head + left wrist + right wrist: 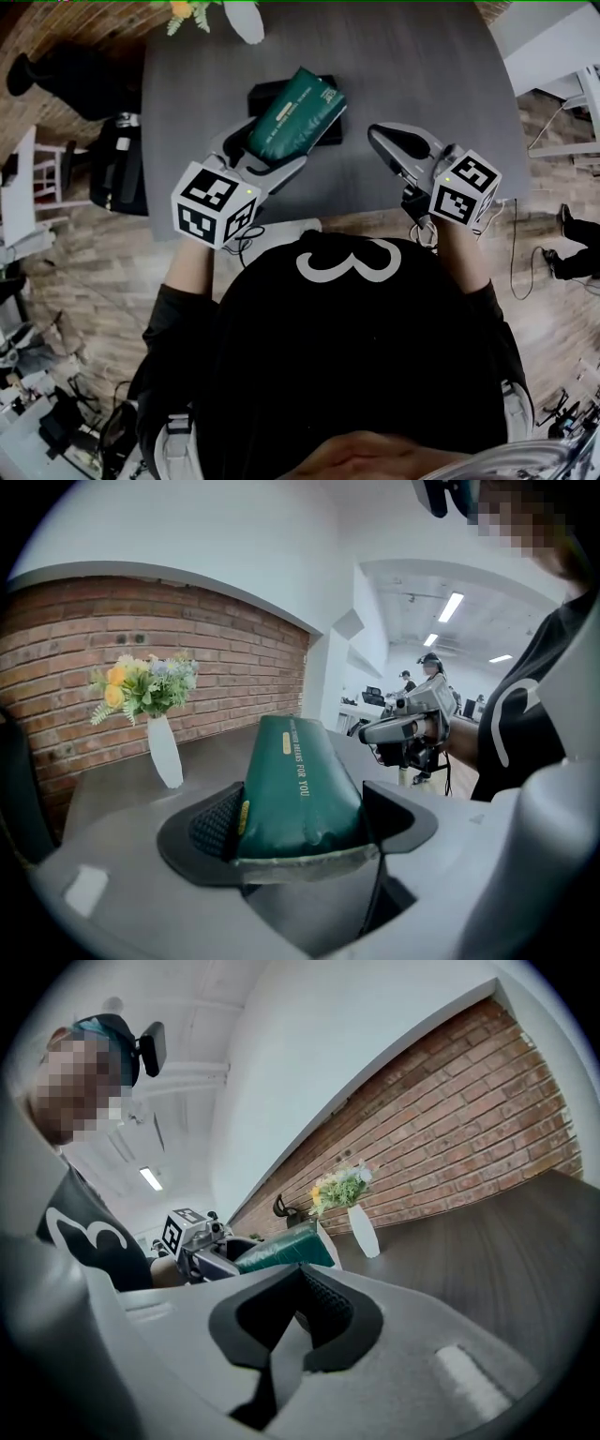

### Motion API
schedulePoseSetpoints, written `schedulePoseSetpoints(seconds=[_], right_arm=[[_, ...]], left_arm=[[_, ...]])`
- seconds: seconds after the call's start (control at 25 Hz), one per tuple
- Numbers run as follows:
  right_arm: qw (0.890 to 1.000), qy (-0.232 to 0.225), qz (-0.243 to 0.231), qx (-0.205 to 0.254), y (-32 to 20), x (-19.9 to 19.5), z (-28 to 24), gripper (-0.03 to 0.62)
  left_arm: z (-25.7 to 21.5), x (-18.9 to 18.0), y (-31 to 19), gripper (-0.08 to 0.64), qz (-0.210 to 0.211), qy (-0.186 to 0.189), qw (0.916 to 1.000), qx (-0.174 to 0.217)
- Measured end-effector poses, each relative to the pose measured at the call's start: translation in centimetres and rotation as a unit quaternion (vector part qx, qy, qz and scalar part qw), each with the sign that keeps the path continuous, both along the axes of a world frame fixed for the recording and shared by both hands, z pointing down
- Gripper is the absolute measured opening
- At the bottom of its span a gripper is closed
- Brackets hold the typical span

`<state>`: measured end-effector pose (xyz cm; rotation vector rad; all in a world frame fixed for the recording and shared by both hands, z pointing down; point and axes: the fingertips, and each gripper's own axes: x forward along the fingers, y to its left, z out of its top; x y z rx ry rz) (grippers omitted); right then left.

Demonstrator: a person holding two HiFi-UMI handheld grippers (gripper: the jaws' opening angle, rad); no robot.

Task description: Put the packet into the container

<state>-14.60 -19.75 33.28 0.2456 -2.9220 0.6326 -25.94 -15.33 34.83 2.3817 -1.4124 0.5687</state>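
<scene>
Your left hand-held gripper [269, 155] clamps the green packet [298, 111] — tilted, just over the black container [265, 93].
Your right hand-held gripper [382, 139] hangs apart from them above the grey desk [422, 66] — jaws together, empty.

The packet [297, 112] is a plump, glossy dark-green pouch with pale lettering and a small yellow label. It is clamped by its near end between the jaws of the left gripper [272, 145]. It slants with its far end up and pointing roughly toward the white vase [246, 21]. Directly under it, on the person's side of the vase, lies the container [265, 94]: a low black rectangular box, flat on the grey table [412, 66]. Whether packet and container touch I can't quite make out.
</scene>
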Motion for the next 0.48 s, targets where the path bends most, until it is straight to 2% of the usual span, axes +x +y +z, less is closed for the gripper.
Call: schedulePoseSetpoints(seconds=[0.28,0.48], right_arm=[[0.999,0.013,0.047,-0.010,-0.5,0.6,1.0,0.000],[0.997,0.016,0.073,-0.019,-0.4,0.4,1.9,0.000]], left_arm=[[1.5,-1.6,-2.2,0.417,0.082,-0.053,0.9952,0.002],[2.8,-2.7,-3.2,0.417,0.152,-0.075,0.9856,0.006]])
